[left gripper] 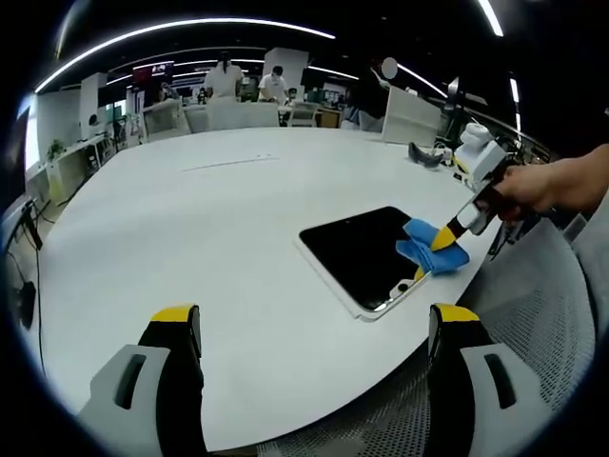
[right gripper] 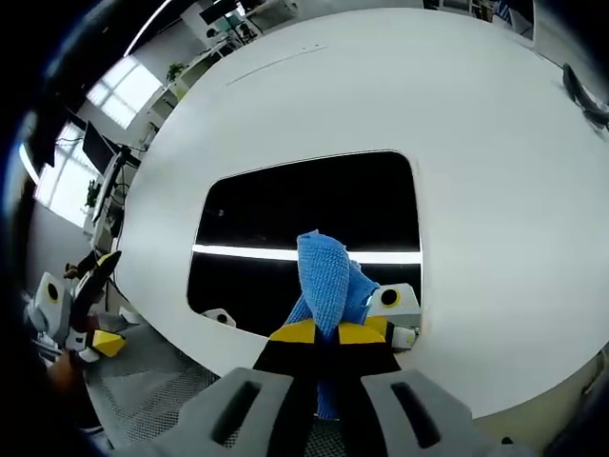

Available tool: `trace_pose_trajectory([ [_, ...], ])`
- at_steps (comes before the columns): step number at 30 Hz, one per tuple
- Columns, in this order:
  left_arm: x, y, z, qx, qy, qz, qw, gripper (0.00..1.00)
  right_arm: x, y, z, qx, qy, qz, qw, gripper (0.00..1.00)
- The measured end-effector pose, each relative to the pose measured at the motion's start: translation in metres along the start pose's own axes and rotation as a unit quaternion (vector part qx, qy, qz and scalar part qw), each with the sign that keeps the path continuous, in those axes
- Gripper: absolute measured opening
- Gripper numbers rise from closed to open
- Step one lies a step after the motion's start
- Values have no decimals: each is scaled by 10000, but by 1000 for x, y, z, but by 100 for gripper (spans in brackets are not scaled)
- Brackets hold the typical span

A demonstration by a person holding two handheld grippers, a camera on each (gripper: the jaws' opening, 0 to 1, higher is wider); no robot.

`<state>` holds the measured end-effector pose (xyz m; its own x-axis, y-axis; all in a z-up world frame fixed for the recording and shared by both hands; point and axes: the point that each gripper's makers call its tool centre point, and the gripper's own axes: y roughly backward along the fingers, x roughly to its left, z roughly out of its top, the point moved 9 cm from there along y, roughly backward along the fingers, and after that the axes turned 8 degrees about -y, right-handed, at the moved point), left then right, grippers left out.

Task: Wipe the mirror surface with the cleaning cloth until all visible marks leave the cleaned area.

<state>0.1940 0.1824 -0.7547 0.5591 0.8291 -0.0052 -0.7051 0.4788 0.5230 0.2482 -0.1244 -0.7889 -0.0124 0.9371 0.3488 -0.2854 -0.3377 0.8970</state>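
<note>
**Right tool presses cloth on mirror**

I count one mirror (right gripper: 304, 224), one blue cleaning cloth (right gripper: 325, 271) and two tools. I can read no writing or brand on any of them. My right tool (right gripper: 319, 333) is clenched on the cloth, which rests on the mirror's glass near one edge. The mirror lies flat on the white surface (left gripper: 190, 238), close to its rim. My left tool (left gripper: 314, 328) hangs released, jaws wide, well apart from the mirror.
</note>
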Motion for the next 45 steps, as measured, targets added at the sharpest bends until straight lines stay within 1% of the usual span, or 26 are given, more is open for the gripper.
trace_pose_trajectory([
  [14, 0, 0, 0, 16, -1, 6, 10000, 99, 22, -11, -1, 97, 91, 103, 9999, 0],
  [17, 1, 0, 0, -22, 7, 24, 10000, 99, 26, -12, -1, 110, 92, 131, 9998, 0],
  [26, 1, 0, 0, -43, 28, 44, 10000, 99, 44, -14, -6, 137, 141, 201, 9996, 0],
  [33, 1, 1, 0, -28, 31, 38, 10000, 99, 48, -16, -7, 168, 109, 261, 9995, 0],
  [40, 1, 1, 0, -47, 58, 12, 10000, 99, 52, -14, -9, 167, 211, 216, 9994, 0],
  [45, 1, 1, 0, -46, 51, 7, 10000, 99, 59, -18, -11, 191, 245, 245, 9992, 0],
])
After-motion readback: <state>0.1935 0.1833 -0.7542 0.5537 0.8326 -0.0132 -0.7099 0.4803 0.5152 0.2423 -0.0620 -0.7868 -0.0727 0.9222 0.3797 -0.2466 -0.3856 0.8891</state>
